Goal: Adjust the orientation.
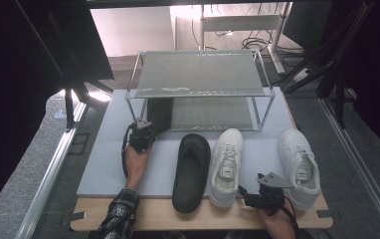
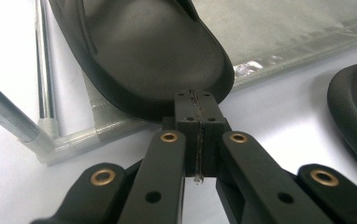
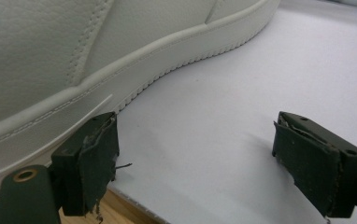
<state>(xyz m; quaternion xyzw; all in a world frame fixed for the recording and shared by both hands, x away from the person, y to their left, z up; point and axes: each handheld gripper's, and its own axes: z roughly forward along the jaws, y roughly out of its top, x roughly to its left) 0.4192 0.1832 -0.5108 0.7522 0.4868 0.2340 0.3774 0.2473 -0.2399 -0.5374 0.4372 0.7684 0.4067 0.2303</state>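
**A:** Looking down from the high view, where do you have your left gripper (image 1: 141, 133)?

**B:** You hold it at the front left corner of the metal rack (image 1: 198, 87), right at the heel of the black slipper (image 1: 159, 113) that lies on the rack's lower shelf. In the left gripper view your jaws are pressed together with no gap between them, and their tips sit against the slipper's heel rim (image 2: 158, 100). I cannot tell whether any of the rim is pinched between them.

**A:** And the second black slipper (image 1: 191, 172)?

**B:** It lies on the grey mat (image 1: 103, 164) in front of the rack, toe toward the rack, just beside the left white sneaker (image 1: 226, 167). Its edge also shows at the right of the left gripper view (image 2: 354, 112).

**A:** Where is your right gripper (image 1: 250, 195)?

**B:** You hold it low at the near edge of the mat, between the two sneakers' heels. The other white sneaker (image 1: 300, 167) lies to its right, well apart from the first. In the right gripper view your jaws stand wide apart and hold nothing; one pad (image 3: 90, 161) is just beside the sole of the left white sneaker (image 3: 120, 56), and the other pad (image 3: 314, 163) stands over bare mat.

**A:** Are the sneakers upright?

**B:** Both rest on their soles, toes toward the rack.
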